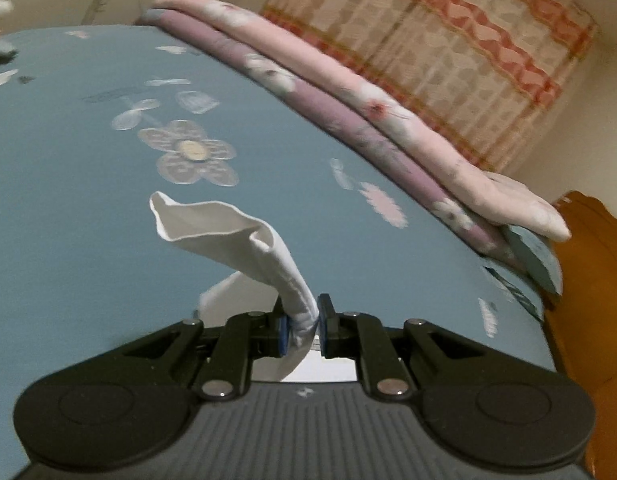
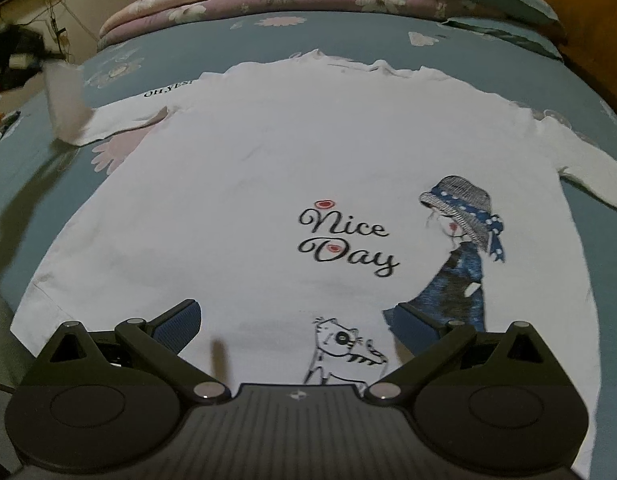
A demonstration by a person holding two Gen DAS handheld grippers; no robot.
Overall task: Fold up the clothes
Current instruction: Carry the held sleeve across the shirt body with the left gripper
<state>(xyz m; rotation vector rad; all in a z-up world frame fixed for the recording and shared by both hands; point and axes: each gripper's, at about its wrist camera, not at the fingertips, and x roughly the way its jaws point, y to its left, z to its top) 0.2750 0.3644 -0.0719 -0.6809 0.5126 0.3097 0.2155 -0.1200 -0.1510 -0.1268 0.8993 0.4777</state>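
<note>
A: The left gripper is pinching the white sleeve cuff above the bed; it should be carrying it flat across the chest.

B: The right gripper is hovering wide open, empty, over the shirt, which is lying face-up mid-bed, "Nice Day" print showing.

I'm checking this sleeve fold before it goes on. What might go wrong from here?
1. The left gripper pinches only a thin twist of the white sleeve cuff, lifted off the blue bedsheet; it may slip out.
2. The right gripper hangs open above the white shirt, pinning nothing, so pulling the sleeve might drag the body and wrinkle it.
3. The bunched cuff may land twisted.
</note>
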